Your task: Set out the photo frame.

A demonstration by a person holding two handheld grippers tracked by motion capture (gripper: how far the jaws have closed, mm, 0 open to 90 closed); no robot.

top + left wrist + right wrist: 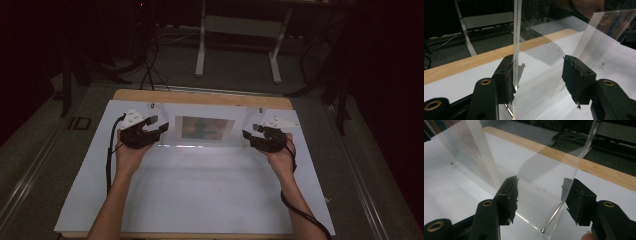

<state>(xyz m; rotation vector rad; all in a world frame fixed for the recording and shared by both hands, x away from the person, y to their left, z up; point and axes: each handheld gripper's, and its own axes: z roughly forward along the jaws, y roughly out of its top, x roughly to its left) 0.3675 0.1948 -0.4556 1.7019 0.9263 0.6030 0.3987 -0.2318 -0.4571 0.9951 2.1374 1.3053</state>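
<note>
A clear acrylic stand [205,141] is upright at the far middle of the white board, with a colourful picture [206,127] inside it. My left gripper [162,127] is at its left end and my right gripper [248,134] at its right end. In the left gripper view the stand's clear edge [516,50] rises just beside the left jaw of my open gripper [537,75]. In the right gripper view the clear panel [544,177] passes between the jaws of my open gripper [540,195], its edge near the right jaw. Neither pair of jaws presses on it.
The white board [200,190] lies on a wooden table whose far edge [200,97] shows behind the stand. Beyond the table stand a white desk frame [240,30], dark stands and floor cables [150,70]. The room around is dark.
</note>
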